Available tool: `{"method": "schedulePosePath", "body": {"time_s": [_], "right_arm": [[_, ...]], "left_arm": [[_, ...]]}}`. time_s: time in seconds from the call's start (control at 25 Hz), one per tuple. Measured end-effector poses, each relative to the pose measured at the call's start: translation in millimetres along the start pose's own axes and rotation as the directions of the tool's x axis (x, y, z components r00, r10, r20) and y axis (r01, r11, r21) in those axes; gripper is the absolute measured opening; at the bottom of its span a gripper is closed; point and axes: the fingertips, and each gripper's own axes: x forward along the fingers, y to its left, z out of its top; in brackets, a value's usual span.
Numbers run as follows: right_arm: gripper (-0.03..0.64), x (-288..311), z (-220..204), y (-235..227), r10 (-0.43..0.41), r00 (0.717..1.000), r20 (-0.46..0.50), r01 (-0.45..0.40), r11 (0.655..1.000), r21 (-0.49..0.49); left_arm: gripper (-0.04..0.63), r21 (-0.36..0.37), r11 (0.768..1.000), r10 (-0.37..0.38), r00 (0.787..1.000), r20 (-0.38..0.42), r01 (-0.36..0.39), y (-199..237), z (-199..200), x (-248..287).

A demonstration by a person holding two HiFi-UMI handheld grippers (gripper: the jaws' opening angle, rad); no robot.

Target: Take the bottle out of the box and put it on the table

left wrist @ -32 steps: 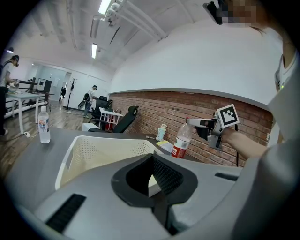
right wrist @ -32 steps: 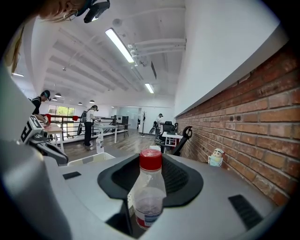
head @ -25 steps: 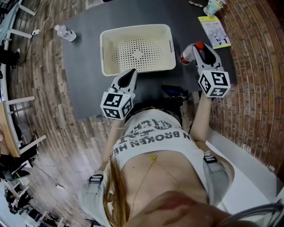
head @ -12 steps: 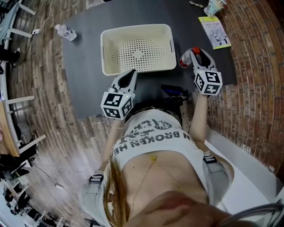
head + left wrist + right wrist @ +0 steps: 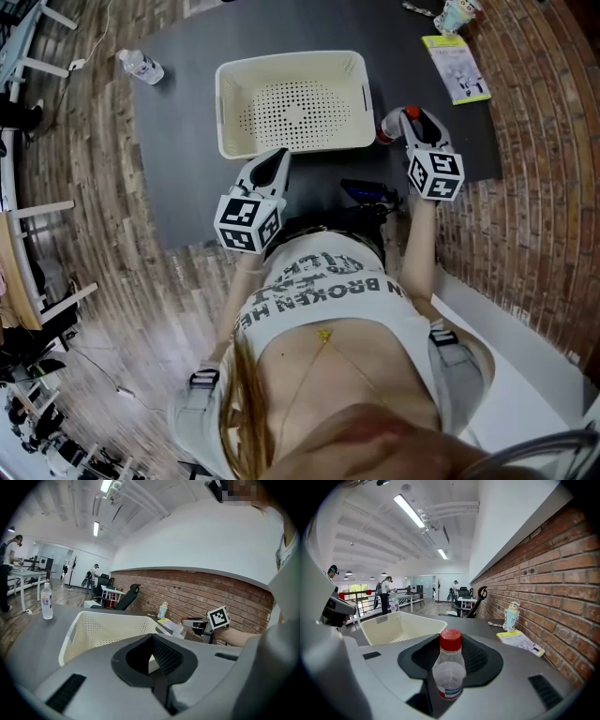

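One red-capped clear plastic bottle (image 5: 449,674), pinched in the right tool (image 5: 412,120), now hangs lower, almost on the dark desk (image 5: 178,150) right of the cream perforated box (image 5: 291,58); seemingly only release remains. The left tool (image 5: 277,157) is pressed together, empty.

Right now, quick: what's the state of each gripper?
Left gripper: tongs closed, holding nothing.
Right gripper: tongs closed on the red-capped bottle.

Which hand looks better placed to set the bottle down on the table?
The right. The right gripper grips the red-capped bottle beside the cream basket, over bare table. The left gripper holds nothing.
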Motion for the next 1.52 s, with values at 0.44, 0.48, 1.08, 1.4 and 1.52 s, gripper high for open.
{"method": "schedulePosePath", "body": {"time_s": [0.44,0.48,1.08,1.4,1.52], "right_arm": [[0.141,-0.4,0.6,2.8,-0.008,1.000,0.018,0.009,0.999,-0.039],[0.142,-0.3,0.2,3.4,-0.008,1.000,0.020,0.008,0.999,-0.044],[0.143,-0.2,-9.5,-1.4,-0.017,1.000,0.027,0.017,1.000,-0.009],[0.143,0.5,-11.3,-3.3,-0.019,0.999,0.028,0.019,1.000,0.008],[0.143,0.5,-12.4,-3.5,-0.015,1.000,0.018,0.015,1.000,0.002]], "left_arm": [[0.000,0.006,1.000,-0.004,1.000,-0.002,0.004,-1.9,1.0,0.7],[0.000,0.004,1.000,-0.004,1.000,-0.003,0.004,-1.5,0.2,0.7],[0.000,-0.001,1.000,0.001,1.000,-0.006,-0.001,0.1,-4.5,0.4],[0.000,0.001,1.000,-0.003,1.000,-0.010,0.003,-1.1,-6.5,1.1],[0.000,0.001,1.000,-0.002,1.000,-0.008,0.002,-0.5,-5.8,0.7]]}}
